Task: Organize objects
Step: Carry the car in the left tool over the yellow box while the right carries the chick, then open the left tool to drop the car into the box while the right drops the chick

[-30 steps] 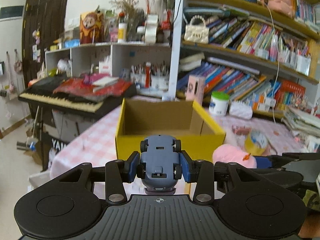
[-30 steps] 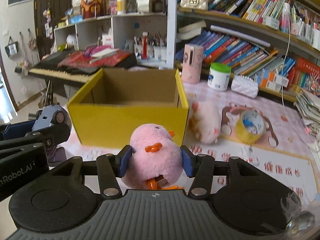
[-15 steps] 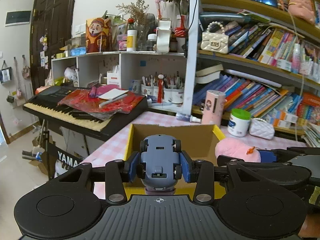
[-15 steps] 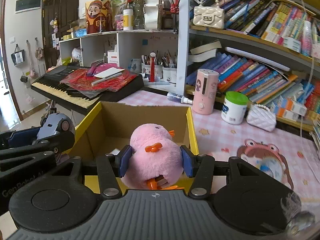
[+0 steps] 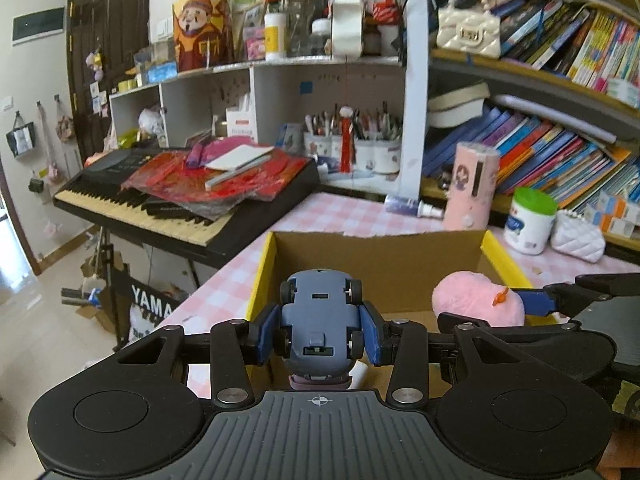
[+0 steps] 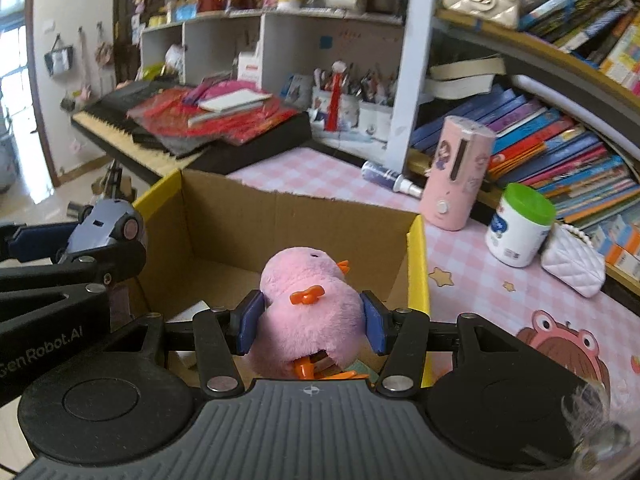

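Observation:
My left gripper (image 5: 319,333) is shut on a blue-grey toy car (image 5: 320,320), held over the near left part of an open yellow cardboard box (image 5: 262,276). The right gripper (image 6: 310,328) is shut on a pink plush chick (image 6: 308,304) with orange bow and feet, held over the same box (image 6: 418,264) toward its right wall. In the left wrist view the chick (image 5: 476,300) shows at the right. The right wrist view shows the car (image 6: 106,226) at the left. A white card or paper (image 6: 192,310) lies on the box floor.
The box stands on a pink checked tablecloth (image 5: 344,212). Behind it stand a pink cylinder (image 6: 458,176), a white jar with green lid (image 6: 520,226), a spray bottle (image 6: 390,178) and a white quilted purse (image 6: 572,266). A keyboard (image 5: 180,200) juts out at left; bookshelves rise behind.
Both grippers moved forward from in front of the box to above its opening, each still holding its toy. The right gripper has rolled a little.

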Available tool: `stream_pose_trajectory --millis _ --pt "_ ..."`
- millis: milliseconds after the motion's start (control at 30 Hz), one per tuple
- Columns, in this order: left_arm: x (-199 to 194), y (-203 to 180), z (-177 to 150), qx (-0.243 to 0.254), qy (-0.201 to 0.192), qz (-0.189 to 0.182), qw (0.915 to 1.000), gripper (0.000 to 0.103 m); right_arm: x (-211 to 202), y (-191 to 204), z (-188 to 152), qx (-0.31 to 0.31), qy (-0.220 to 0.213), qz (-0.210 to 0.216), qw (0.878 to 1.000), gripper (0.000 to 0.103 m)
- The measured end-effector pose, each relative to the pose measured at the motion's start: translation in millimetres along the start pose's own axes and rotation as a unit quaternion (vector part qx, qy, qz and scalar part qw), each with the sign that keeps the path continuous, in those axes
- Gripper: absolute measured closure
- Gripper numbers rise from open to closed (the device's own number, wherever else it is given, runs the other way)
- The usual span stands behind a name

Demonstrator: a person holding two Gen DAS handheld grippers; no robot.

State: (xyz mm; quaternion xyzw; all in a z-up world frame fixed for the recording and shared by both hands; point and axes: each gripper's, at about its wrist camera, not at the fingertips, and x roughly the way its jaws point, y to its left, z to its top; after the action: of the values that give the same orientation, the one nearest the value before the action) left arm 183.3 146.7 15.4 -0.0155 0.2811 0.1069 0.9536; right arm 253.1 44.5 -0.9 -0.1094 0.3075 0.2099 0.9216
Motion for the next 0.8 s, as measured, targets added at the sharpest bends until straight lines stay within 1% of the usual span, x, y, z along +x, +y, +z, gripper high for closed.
stream_pose_trajectory --millis 233,300,433,600,800 --pt "25 -3 -4 0.006 0.031 0.010 0.9995 0.062 31 -1 -1 -0.027 0.045 0.018 0.998 0.053" --pt "30 -2 -6 -0.001 0.040 0.014 0.9991 0.062 36 0 -2 -0.038 0.060 0.022 0.997 0.053" --pt "36 0 -9 -0.012 0.056 0.015 0.9983 0.062 37 6 -2 -0.073 0.067 0.034 0.994 0.053" --pt "38 1 -15 -0.019 0.067 0.015 0.9974 0.062 40 11 -2 -0.107 0.086 0.046 0.990 0.053" --pt "40 -2 -16 -0.002 0.067 0.019 0.9976 0.062 44 21 -4 -0.147 0.106 0.047 0.982 0.053"
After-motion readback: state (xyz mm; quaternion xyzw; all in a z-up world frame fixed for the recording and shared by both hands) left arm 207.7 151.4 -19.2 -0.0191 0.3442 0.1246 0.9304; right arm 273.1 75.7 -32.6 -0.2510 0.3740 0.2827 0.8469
